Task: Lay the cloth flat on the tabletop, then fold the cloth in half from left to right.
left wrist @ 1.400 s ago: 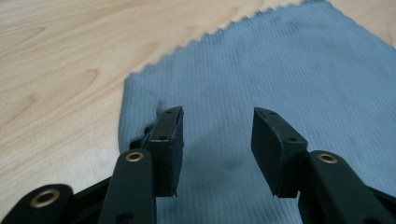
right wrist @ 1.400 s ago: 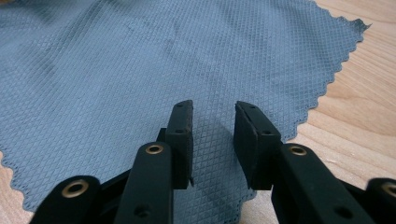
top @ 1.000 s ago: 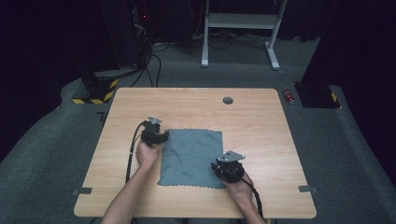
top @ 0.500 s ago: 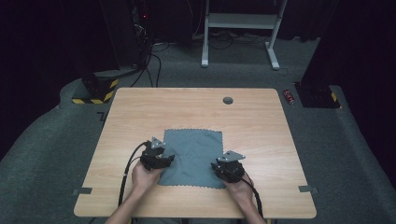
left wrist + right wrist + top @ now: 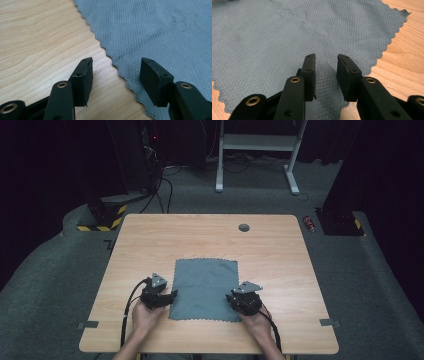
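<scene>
A grey-blue cloth (image 5: 205, 287) with a zigzag-cut border lies flat on the wooden table (image 5: 280, 255). My left gripper (image 5: 171, 296) is low at the cloth's left edge, near its front corner. In the left gripper view the gripper (image 5: 116, 67) is open and has just been opening; the cloth (image 5: 162, 32) edge runs on the table under the gap, unpinched. My right gripper (image 5: 234, 297) sits at the cloth's front right corner. In the right gripper view the gripper (image 5: 326, 62) hovers over the cloth (image 5: 287, 32), open by a narrow gap, gripping nothing.
A round dark grommet (image 5: 244, 227) sits near the table's far edge. Bare wood surrounds the cloth on all sides. On the carpet beyond stand a white metal frame (image 5: 260, 150), cables and a small red object (image 5: 311, 223).
My left gripper has moved along the cloth's left edge from the far corner toward the person. The right gripper has stayed put.
</scene>
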Demonstrator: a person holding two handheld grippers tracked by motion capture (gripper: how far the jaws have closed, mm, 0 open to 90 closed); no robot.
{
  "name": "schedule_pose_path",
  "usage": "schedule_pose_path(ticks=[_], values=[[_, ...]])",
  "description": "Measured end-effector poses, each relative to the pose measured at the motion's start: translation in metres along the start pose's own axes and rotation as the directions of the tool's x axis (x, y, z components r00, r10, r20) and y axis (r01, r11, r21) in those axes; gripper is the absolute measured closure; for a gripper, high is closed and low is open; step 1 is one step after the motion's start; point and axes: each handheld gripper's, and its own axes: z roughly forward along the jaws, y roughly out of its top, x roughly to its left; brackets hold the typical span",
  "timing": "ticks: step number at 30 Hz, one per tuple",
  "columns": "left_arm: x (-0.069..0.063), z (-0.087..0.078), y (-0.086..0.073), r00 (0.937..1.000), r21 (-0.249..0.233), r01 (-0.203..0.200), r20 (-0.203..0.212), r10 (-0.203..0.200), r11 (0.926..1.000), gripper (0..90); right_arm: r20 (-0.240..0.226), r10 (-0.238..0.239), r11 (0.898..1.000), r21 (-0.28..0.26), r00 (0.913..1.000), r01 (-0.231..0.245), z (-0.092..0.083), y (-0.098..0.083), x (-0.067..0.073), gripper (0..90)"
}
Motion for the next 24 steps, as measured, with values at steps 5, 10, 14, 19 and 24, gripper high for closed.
schedule_pose_path(ticks=[5, 10, 14, 19, 24], values=[[0.001, 0.0, -0.002, 1.0, -0.016, -0.005, 0.007, 0.006, 0.9999, 43.0, 0.001, -0.007, 1.0, 0.0, 1.0, 0.007, 0.0, 0.0, 0.0, 65.7], [0.003, 0.001, 0.0, 0.9997, -0.007, -0.018, 0.017, 0.018, 0.9998, 42.8, 0.032, 0.009, 1.0, 0.009, 0.9995, -0.01, 0.0, 0.002, 0.003, 60.0], [0.006, 0.002, 0.005, 0.9979, 0.013, 0.032, 0.055, -0.033, 0.9994, 40.3, -0.029, 0.015, 1.0, 0.003, 0.9995, -0.015, -0.002, 0.007, 0.014, 59.9], [0.011, 0.005, 0.018, 0.9988, 0.001, 0.028, 0.04, -0.028, 0.9996, 41.5, -0.095, -0.066, 0.998, -0.013, 0.9932, 0.065, 0.001, 0.018, 0.045, 64.3], [0.018, 0.01, 0.032, 0.9955, 0.002, 0.068, 0.067, -0.068, 0.9977, 41.0, -0.15, -0.07, 0.998, -0.01, 0.9862, 0.069, 0.01, 0.026, 0.058, 66.8]])
